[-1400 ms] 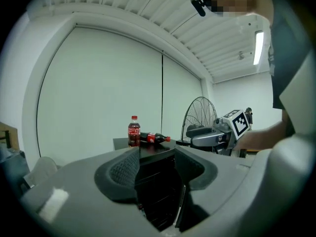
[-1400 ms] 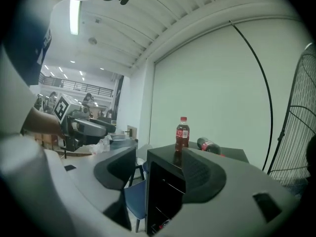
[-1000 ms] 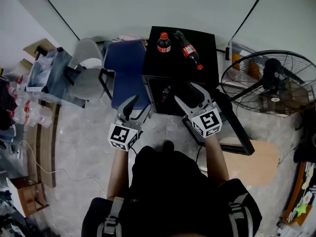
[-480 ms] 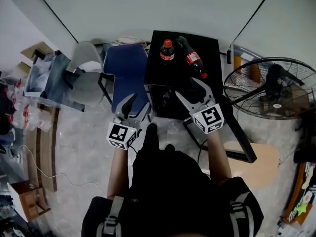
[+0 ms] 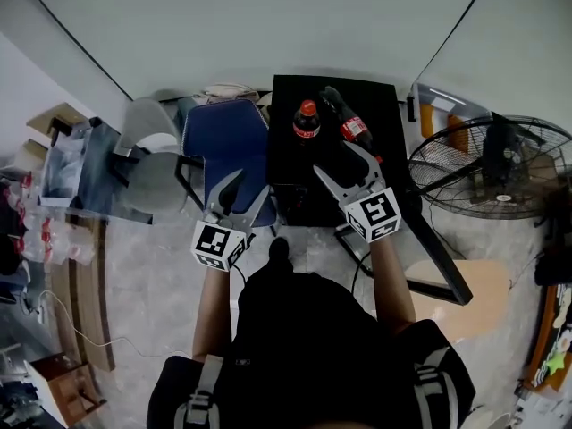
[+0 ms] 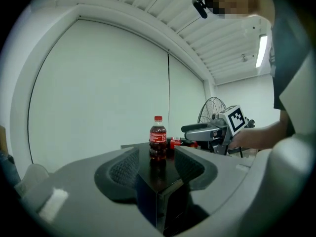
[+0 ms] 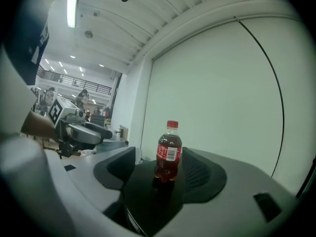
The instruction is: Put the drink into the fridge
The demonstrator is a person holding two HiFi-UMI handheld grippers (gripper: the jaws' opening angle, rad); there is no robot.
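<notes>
- An upright bottle (image 5: 307, 121) stands on the fridge (image 5: 368, 102) (a lying bottle (image 5: 347, 124) just right of it).
- A chair (image 5: 225, 141) sits left of the fridge, a fan (image 5: 496, 170) right.

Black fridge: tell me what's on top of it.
An upright cola bottle and a second bottle lying on its side. The right gripper hides part of the fridge top beside it.

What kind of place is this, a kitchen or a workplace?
Probably a partitioned corner of a large work hall, not a kitchen: a standing floor fan, a blue chair and a small black fridge with cola bottles on top stand against plain white panels.
</notes>
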